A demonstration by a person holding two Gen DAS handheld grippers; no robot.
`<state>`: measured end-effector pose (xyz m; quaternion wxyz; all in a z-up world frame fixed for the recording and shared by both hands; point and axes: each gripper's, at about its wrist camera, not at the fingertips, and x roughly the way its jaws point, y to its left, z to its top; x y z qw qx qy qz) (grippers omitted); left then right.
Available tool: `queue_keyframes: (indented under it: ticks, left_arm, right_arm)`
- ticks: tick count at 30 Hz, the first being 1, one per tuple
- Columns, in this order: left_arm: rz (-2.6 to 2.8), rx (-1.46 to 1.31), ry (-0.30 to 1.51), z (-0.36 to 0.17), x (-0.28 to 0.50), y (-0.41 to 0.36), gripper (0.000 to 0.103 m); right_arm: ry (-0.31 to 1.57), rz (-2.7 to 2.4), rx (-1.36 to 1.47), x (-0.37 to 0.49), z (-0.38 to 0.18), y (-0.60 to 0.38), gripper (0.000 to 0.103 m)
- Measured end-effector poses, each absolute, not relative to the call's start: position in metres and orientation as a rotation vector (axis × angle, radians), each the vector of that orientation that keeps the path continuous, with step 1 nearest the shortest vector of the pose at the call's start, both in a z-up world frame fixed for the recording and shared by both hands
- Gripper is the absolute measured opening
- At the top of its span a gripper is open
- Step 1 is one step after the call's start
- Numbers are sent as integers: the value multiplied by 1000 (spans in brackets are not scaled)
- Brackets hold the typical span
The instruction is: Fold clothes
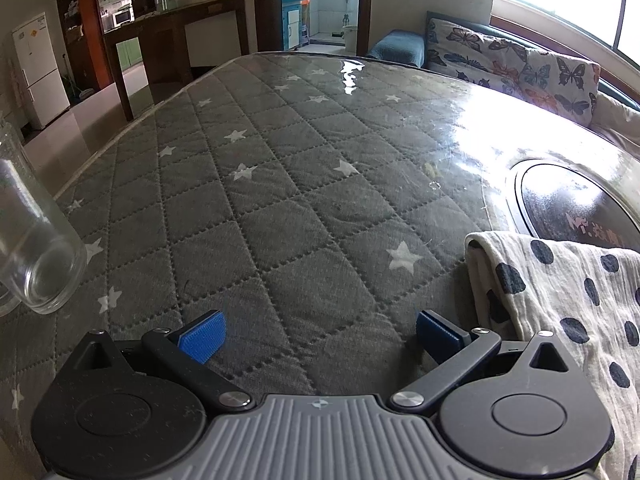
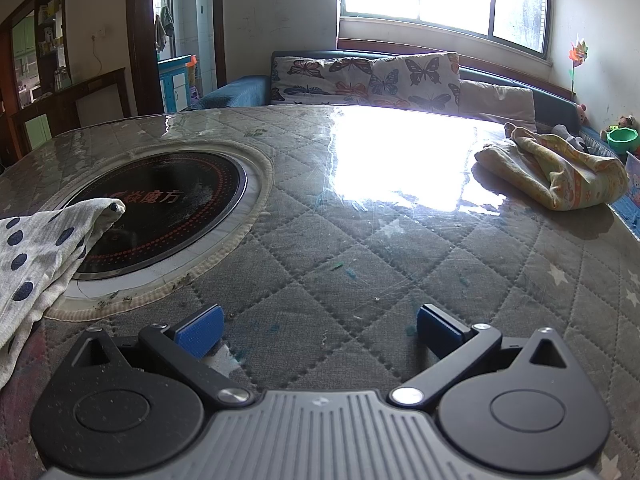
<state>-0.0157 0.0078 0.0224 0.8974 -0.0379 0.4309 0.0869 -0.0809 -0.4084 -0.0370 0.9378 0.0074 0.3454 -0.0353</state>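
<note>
A white cloth with dark polka dots (image 1: 560, 308) lies bunched on the table at the right of the left wrist view, partly over the round black cooktop (image 1: 572, 204). The same dotted cloth (image 2: 36, 252) shows at the left edge of the right wrist view, its tip over the cooktop (image 2: 160, 204). My left gripper (image 1: 320, 334) is open just left of the cloth, nothing between its blue pads. My right gripper (image 2: 318, 326) is open over bare table to the right of the cloth. A yellow patterned cloth (image 2: 560, 168) lies crumpled at the far right.
The table (image 1: 280, 200) has a grey quilted star-print cover under clear plastic. A clear glass jar (image 1: 28, 240) stands at the left edge. A sofa with a butterfly cushion (image 2: 368, 76) runs behind the table under the window. A green bowl (image 2: 622, 138) sits far right.
</note>
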Motion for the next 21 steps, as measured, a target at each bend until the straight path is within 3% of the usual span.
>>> queue_keyframes:
  ticks: [21]
  left_arm:
    - [178, -78, 899, 23, -14, 7, 103]
  right_arm:
    - [706, -72, 15, -81, -37, -409, 103]
